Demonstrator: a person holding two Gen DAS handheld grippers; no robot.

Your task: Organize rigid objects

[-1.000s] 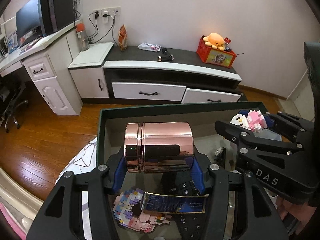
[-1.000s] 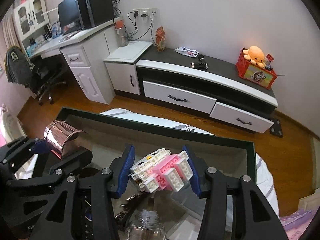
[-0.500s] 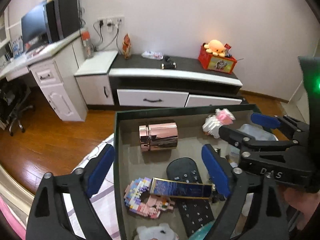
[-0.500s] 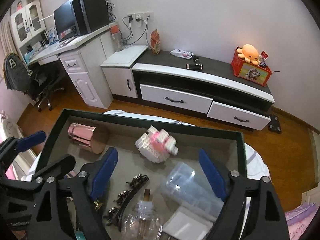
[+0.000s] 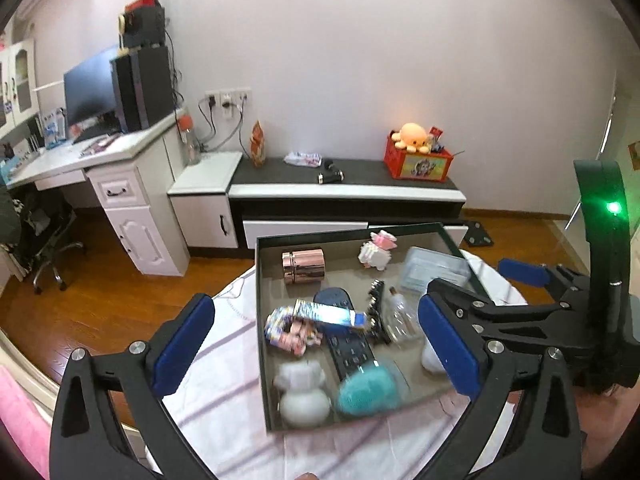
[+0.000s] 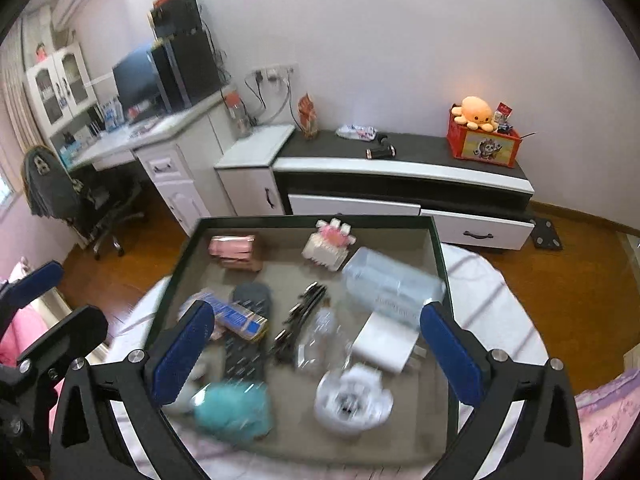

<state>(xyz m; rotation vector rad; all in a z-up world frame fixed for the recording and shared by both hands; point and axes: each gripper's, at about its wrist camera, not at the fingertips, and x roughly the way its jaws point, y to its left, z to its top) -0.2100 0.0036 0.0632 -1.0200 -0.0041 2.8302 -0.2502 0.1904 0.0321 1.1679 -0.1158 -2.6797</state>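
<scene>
Both the left gripper (image 5: 316, 344) and the right gripper (image 6: 316, 348) hang wide and empty above the dark-rimmed tray (image 5: 259, 320), apparently clear of its contents. The rose-gold canister (image 5: 303, 266) lies on its side at the tray's far left, long axis running left-right, probably tucked there to free the middle; the pink-and-white block figure (image 5: 378, 250) sits just right.

A dark-rimmed tray (image 5: 259, 300) is sitting on a white cloth, holding everything. A rose-gold tin (image 5: 303, 266) is lying on its side at the far left corner. A pink-and-white brick toy (image 5: 377, 251) is lying by the far wall, with a clear box (image 5: 434, 271) just to its right. A black remote (image 5: 348, 340) is lying lengthwise mid-tray, a shiny blue packet (image 5: 331, 313) resting across it. A teal blob (image 5: 369, 392) is showing blurred near the front.
</scene>
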